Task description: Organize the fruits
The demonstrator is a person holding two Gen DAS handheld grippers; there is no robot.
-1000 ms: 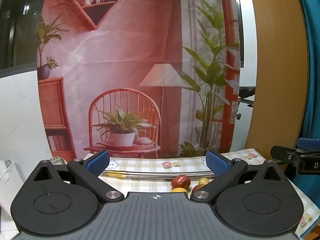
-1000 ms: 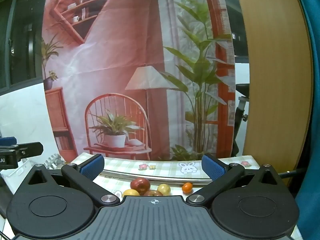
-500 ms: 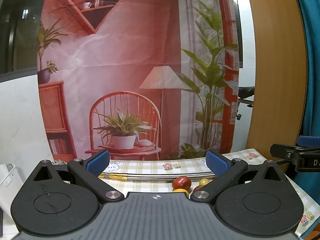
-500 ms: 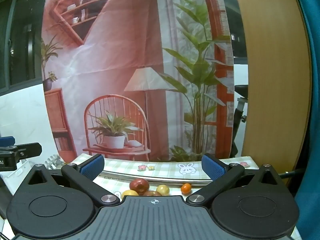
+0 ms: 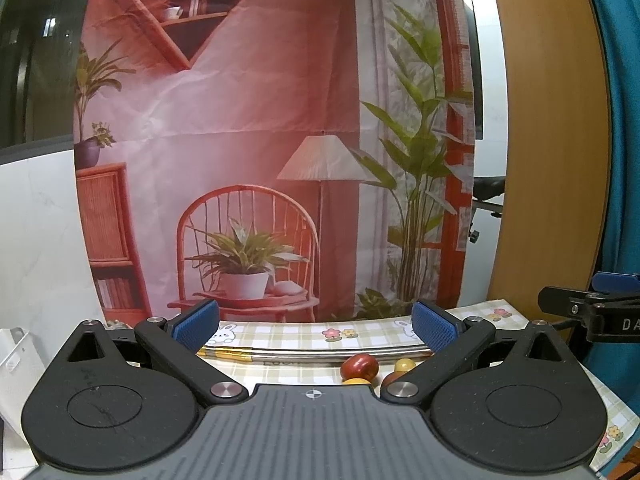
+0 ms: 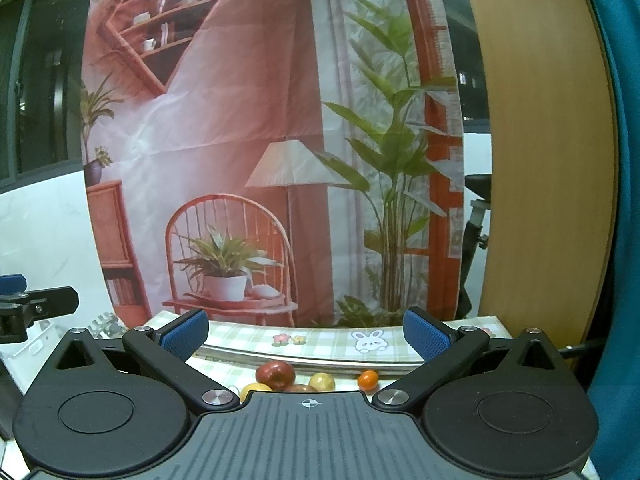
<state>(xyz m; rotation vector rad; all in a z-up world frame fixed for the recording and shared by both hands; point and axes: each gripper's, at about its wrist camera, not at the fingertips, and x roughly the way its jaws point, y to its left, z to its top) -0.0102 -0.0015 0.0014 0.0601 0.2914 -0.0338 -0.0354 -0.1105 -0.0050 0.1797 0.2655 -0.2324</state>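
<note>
In front of the printed backdrop (image 6: 248, 128), on the checked tablecloth (image 6: 328, 338), the fruits sit just on the near side of a metal rail (image 6: 320, 360) that runs across the cloth from left to right. Against the pictures from a second ago, little has changed: the backdrop's chair and lamp have slid slightly lower in the left wrist view, and the fruits lie where they lay. From the right wrist, five fruits can be counted: one red apple (image 6: 275, 374) touching the rail, one pale yellow fruit (image 6: 322, 381) just beside it, one small orange fruit (image 6: 368, 378) further right along the rail, one yellow fruit (image 6: 256, 389) and one reddish one (image 6: 301, 388), both half hidden by the gripper body. The apple's long axis lies roughly along the rail; the others look round, so no heading can be told. The right gripper (image 6: 304, 334) hangs above the cloth with jaws spread wide and nothing between them. The left gripper (image 5: 316, 326) is likewise spread and empty, the fruits lying toward its right finger.
</note>
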